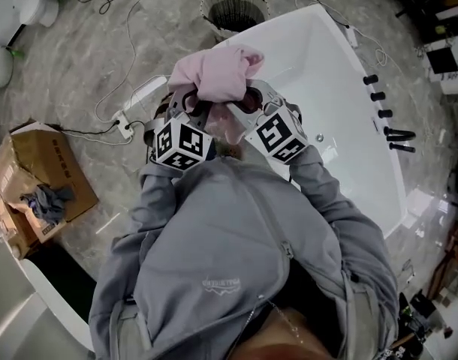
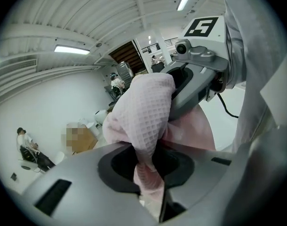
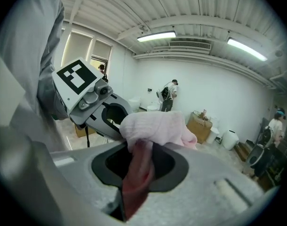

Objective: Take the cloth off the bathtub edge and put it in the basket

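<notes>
Cloth (image 1: 218, 73), pink with a waffle weave, was bunched in the air in front of the person, gripped from both sides at once. Left gripper (image 1: 190, 109) had its jaws nearly together, clamped on a fold of the cloth; in the left gripper view that fold ran down into the narrow gap between them and the rest ballooned above. Right gripper (image 1: 248, 103) was the same, jaws close together and pinching another fold, with the bulk of the cloth heaped over the tips. The two grippers sat just beside each other, marker cubes facing up toward the head camera, tips angled a bit downward and hidden under the cloth from above. The cloth was clear of the white bathtub (image 1: 341, 88), hanging over the tub's near corner and the marble-look floor (image 1: 79, 66), touching neither. Basket (image 1: 233, 10), a round slatted one, stood on the floor beyond the tub's far corner, well apart from the cloth. Black fittings (image 1: 384, 118) ran in a row along the tub's right rim. A cardboard box (image 1: 34, 178) with a grey rag (image 1: 49, 199) in it sat off to the left, and a white power strip (image 1: 124, 126) with cables lay on the floor near the left gripper. The person wore a grey hoodie (image 1: 214, 261).
</notes>
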Demonstrator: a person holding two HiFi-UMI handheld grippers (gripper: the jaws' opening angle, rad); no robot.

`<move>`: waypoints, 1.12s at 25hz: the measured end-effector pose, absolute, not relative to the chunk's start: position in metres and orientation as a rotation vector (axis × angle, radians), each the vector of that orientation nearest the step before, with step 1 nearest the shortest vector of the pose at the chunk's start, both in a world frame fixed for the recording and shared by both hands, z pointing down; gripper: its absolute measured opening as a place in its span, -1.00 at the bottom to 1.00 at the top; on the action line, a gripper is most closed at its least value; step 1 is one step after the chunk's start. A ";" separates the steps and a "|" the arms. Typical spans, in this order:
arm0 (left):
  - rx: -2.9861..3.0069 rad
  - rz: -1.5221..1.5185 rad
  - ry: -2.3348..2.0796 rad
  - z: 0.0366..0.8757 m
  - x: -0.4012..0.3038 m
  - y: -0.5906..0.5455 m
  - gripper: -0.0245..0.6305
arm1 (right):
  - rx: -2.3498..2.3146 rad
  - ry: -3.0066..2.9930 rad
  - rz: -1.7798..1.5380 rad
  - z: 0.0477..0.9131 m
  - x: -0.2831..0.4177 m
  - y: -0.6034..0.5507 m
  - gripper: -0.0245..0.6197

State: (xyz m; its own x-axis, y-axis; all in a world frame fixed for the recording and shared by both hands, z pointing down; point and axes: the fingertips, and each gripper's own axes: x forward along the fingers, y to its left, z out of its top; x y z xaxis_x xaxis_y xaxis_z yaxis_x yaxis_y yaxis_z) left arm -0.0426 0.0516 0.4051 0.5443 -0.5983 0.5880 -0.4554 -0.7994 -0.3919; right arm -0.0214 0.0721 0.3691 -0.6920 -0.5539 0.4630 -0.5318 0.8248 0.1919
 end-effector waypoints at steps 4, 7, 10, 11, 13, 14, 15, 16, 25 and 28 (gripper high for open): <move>-2.579 -1.084 1.004 0.399 -0.068 0.035 -0.70 | 0.733 -2.524 -0.099 0.363 -0.046 0.054 -0.68; -2.572 -1.071 1.066 0.398 -0.088 0.018 -0.70 | 0.699 -2.531 -0.121 0.363 -0.066 0.037 -0.68; -2.569 -1.053 1.113 0.398 -0.110 -0.004 -0.70 | 0.672 -2.533 -0.143 0.362 -0.087 0.014 -0.68; -2.574 -1.046 1.129 0.398 -0.119 -0.012 -0.70 | 0.661 -2.534 -0.149 0.362 -0.096 0.005 -0.68; -2.590 -1.028 1.158 0.399 -0.136 -0.032 -0.70 | 0.645 -2.534 -0.160 0.362 -0.113 -0.016 -0.68; -2.596 -1.021 1.168 0.399 -0.145 -0.044 -0.70 | 0.641 -2.535 -0.166 0.362 -0.122 -0.028 -0.68; -2.599 -1.015 1.175 0.399 -0.154 -0.056 -0.70 | 0.640 -2.535 -0.172 0.361 -0.131 -0.040 -0.68; -2.599 -1.010 1.177 0.398 -0.163 -0.068 -0.70 | 0.641 -2.533 -0.175 0.361 -0.141 -0.052 -0.68; -2.602 -0.997 1.129 0.390 -0.244 -0.174 -0.70 | 0.699 -2.530 -0.125 0.357 -0.220 -0.157 -0.68; -2.610 -0.990 1.106 0.391 -0.268 -0.204 -0.70 | 0.721 -2.524 -0.111 0.358 -0.244 -0.187 -0.68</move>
